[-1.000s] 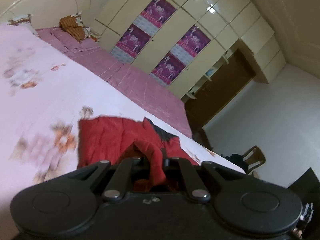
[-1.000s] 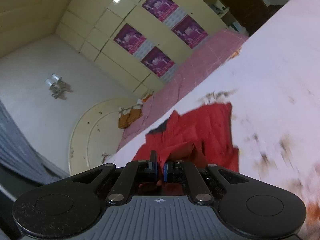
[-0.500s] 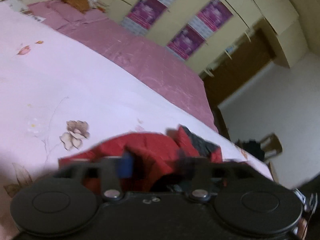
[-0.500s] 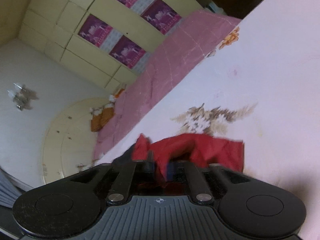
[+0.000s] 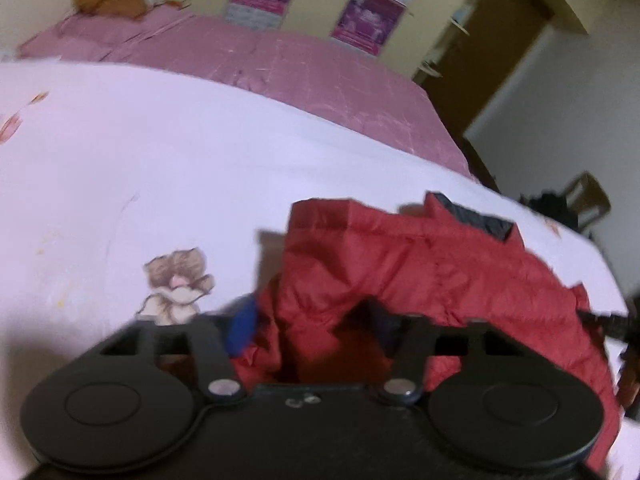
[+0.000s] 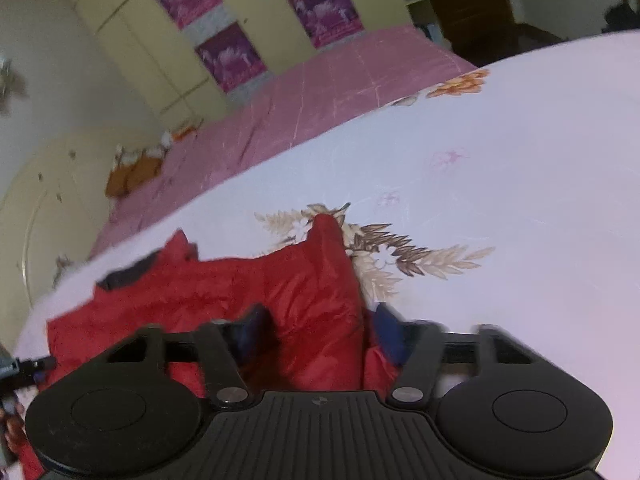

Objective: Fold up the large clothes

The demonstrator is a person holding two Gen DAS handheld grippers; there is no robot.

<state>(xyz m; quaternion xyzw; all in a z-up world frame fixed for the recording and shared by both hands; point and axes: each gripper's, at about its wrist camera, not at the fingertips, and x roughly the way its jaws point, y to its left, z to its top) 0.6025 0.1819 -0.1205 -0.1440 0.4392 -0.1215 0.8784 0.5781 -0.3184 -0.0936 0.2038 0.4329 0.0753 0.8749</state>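
Now both grippers sit low in frame over the red jacket [image 5: 420, 264], which lies bunched on the white floral bedsheet [image 5: 160, 152]. Left gripper [image 5: 316, 320]: jaws just closing, still parted, red fabric between them, pads not visibly pressing. Right gripper [image 6: 320, 328]: same, parted around a raised fold. Pink quilt [image 6: 320, 92] across upper frame

Right hand-held gripper [image 6: 318, 332] closing, red jacket [image 6: 248, 288] fold between pads.

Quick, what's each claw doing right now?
Left claw: just been closing, jacket fold between; grip unclear.
Right claw: just been closing, jacket fold between; grip unclear.
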